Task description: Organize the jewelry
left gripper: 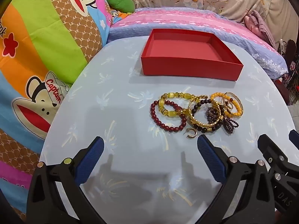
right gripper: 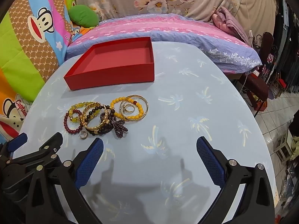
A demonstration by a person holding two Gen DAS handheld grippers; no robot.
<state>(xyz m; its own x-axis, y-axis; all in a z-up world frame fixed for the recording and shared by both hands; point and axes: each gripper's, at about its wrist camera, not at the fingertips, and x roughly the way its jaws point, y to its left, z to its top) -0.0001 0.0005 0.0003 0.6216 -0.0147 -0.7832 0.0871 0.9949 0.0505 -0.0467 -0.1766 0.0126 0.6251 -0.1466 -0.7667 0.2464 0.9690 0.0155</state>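
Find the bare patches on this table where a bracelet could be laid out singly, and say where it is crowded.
Free: the blue tablecloth right of the jewelry pile, out to the table's edge; the strip between pile and red box; the box's own floor. Crowded: the pile, bracelets overlapping, a small hoop earring at its near edge.

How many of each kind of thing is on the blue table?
Beaded bracelets: 5 (dark red, yellow, orange, black, purple)
Gold bangles: 2 (chunky, thin)
Purple bead cluster: 1
Small rings: 2
Hoop earring: 1
Red box: 1, empty
Total: 12, though the pile overlaps, so the count is approximate.
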